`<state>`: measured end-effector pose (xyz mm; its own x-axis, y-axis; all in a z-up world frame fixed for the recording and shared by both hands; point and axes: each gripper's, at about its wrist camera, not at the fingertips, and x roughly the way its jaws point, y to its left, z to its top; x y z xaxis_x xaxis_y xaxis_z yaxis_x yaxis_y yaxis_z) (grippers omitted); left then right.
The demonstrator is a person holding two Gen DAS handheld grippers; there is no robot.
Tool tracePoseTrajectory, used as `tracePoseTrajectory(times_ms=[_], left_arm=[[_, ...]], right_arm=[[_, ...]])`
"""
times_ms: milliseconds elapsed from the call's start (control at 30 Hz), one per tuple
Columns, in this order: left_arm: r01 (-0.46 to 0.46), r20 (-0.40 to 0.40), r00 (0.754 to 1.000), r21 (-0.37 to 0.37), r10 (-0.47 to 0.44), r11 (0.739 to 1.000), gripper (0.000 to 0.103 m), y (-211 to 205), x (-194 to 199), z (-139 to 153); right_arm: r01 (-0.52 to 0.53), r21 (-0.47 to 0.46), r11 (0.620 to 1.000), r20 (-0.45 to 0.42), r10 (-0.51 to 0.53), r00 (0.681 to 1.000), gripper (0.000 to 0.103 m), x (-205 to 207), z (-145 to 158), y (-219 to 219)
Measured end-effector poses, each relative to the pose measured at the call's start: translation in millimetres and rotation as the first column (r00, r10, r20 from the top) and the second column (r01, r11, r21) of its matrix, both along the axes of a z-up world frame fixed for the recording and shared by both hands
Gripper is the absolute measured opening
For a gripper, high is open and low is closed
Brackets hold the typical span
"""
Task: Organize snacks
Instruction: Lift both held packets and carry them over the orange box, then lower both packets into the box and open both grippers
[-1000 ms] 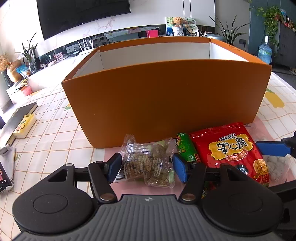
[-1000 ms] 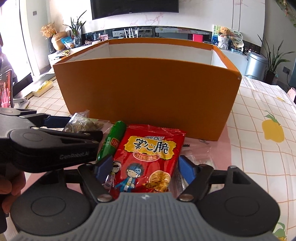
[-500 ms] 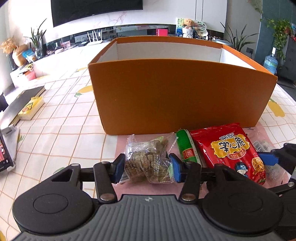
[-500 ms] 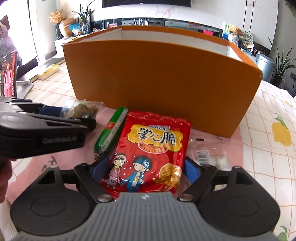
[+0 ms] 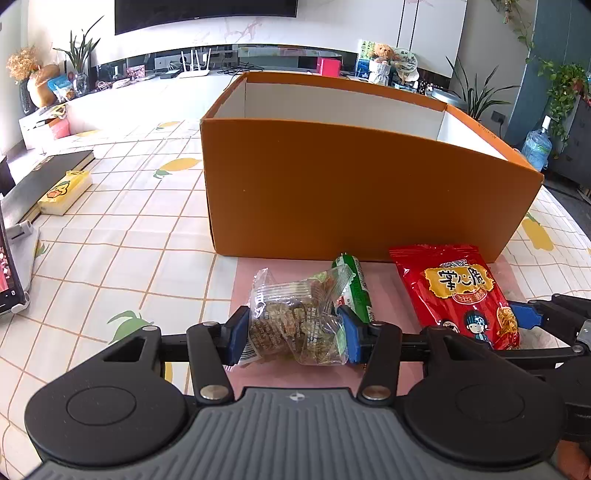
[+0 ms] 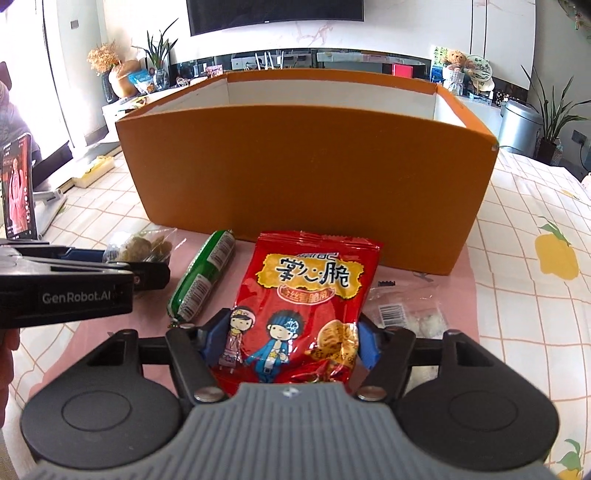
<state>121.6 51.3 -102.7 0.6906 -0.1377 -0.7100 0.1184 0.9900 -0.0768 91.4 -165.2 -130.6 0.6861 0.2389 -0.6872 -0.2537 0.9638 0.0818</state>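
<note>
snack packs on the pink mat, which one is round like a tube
The green sausage stick, lying between the clear biscuit bag and the flat red crisp bag.

Bright living rm, white wall w/ dark TV (image 6: 275, 14), low cabinet (image 5: 147, 96), potted plants (image 6: 550, 118)

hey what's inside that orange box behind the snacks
Inside the orange box only bare white inner walls show. Its tall front wall hides the floor in both views, so any contents there cannot be seen.

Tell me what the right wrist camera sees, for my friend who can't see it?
The right hand-held gripper is closing on a red snack bag, pads pinching its sides, before an open orange box. A green sausage stick lies beside it.
</note>
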Motion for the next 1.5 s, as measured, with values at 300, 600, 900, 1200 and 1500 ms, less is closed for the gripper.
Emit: tracePoseTrajectory(times_ms=[300,600,900,1200,1500], left_arm=[[-0.001,0.031,1.000,-0.012,0.001,1.000,0.057,-1.2,-11.2,17.2],[0.028,0.094,0.995,-0.019,-0.026,0.999,0.057,-12.6,-26.8,47.4],[0.046,0.172,0.984,-0.030,-0.040,0.998,0.057,-19.5,-34.5,81.3],[0.077,0.244,0.968,-0.034,-0.067,0.996,0.057,-25.0,-16.1,116.0],[0.108,0.257,0.962,-0.035,-0.096,0.994,0.057,-28.9,23.2,129.9]], right_arm=[[-0.013,0.019,1.000,0.038,0.013,0.999,0.065,-15.3,11.3,-4.6],[-0.011,0.035,0.999,0.078,0.008,0.997,0.065,-41.7,35.1,-13.3],[-0.020,0.040,0.999,0.174,0.013,0.985,0.065,-62.7,78.2,-22.7],[-0.024,0.004,1.000,0.236,0.022,0.971,0.065,-43.5,123.0,-34.4],[-0.035,-0.033,0.999,0.256,0.042,0.966,0.065,9.3,156.1,-40.6]])
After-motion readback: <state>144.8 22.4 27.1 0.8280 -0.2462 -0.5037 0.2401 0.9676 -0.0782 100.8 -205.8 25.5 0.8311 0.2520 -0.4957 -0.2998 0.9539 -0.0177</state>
